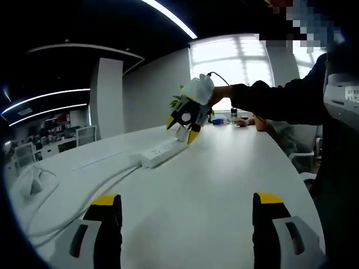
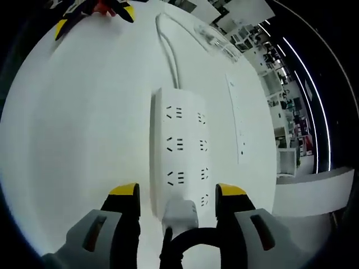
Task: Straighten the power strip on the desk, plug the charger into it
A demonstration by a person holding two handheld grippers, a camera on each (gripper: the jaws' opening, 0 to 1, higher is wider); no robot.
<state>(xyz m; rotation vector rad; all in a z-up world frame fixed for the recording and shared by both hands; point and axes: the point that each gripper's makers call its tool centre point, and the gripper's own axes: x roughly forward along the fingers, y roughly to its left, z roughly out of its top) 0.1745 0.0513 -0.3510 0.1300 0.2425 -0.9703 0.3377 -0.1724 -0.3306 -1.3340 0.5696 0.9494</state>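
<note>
On the table [image 2: 73, 129] my right hand-held gripper [image 2: 178, 196], clamped on the charger [image 2: 180, 214], hovers above the strip [image 2: 180, 147]; plugging remains. Left hand-held gripper [image 1: 188, 204] stands apart, empty.

— Anything to read on the power strip [image 2: 180, 159]?

— No. In the right gripper view its top face shows only rows of socket slots — no brand, no rating, no numbers that I can make out.

— And the charger [image 2: 180, 214] between the jaws?

— Plain white, nothing printed that shows.

— What about the left gripper view?

— At the far right edge there is a white label [image 1: 351, 94] on a pale device, with dark marks on it, but they are too small and blurred to read. The shelves in the background are too far off for any signs.

— So nothing legible?

— Nothing legible in either view.
</note>
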